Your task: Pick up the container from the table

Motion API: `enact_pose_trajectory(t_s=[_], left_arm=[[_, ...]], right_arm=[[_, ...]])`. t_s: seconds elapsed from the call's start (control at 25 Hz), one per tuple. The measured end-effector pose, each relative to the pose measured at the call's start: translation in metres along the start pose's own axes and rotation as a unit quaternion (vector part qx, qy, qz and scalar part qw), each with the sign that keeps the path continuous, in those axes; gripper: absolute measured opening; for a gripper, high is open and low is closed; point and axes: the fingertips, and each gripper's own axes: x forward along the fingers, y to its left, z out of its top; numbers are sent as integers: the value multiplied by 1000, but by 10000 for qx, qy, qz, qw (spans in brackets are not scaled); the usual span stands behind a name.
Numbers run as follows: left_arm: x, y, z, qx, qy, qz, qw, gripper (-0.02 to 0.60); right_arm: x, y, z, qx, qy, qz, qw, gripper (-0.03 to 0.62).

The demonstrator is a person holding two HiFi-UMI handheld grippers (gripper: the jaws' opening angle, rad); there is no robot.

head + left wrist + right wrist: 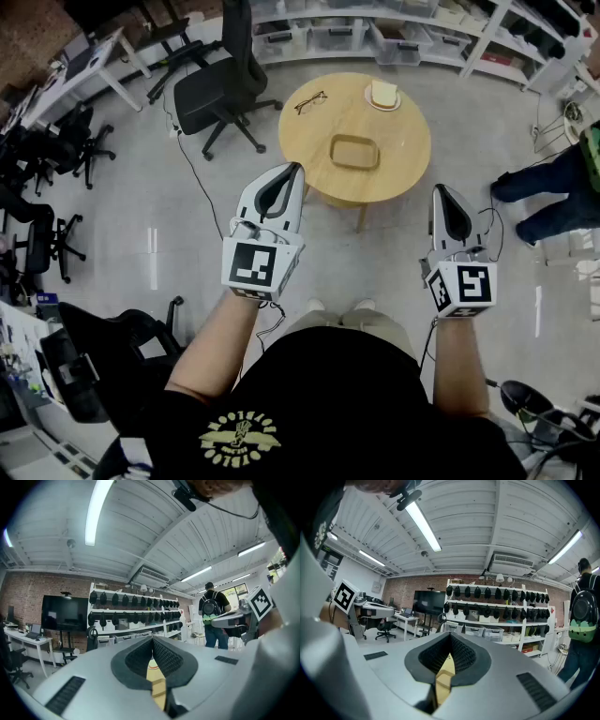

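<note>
The container (pixel 354 152), a shallow rectangular tan tray, lies on the round wooden table (pixel 309 150) ahead of me. My left gripper (pixel 297 169) is held level in the air short of the table's near left edge, jaws shut and empty. My right gripper (pixel 438 190) hangs beyond the table's near right edge, also shut with nothing in it. In the left gripper view the black pads (pixel 140 658) meet at the tip, and the tabletop shows through the slit below. The right gripper view shows its pads (pixel 461 654) pressed together the same way.
A pair of glasses (pixel 310 101) and a small white dish (pixel 382 96) also lie on the table. A black office chair (pixel 220 80) stands to its left. A person (pixel 553 192) stands at the right. Storage shelves (pixel 394 37) line the far wall.
</note>
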Motion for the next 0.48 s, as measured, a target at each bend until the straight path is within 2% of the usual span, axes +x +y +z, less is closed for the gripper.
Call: enact_pose_trajectory(t_s=[0.16,0.32,0.48], left_arm=[[-6,3,-2,-67,-67,-94,9999,17],[-13,7,-14,-124,101,-105,9998,17],[-18,6,-16,-109,83,-124,9998,18]], right_arm=[[-2,9,3,45,-18,21,10000,14],[-9,22,17,129,-167,146,9997,15],[-13,21,17,136,-177,170,9996,15]])
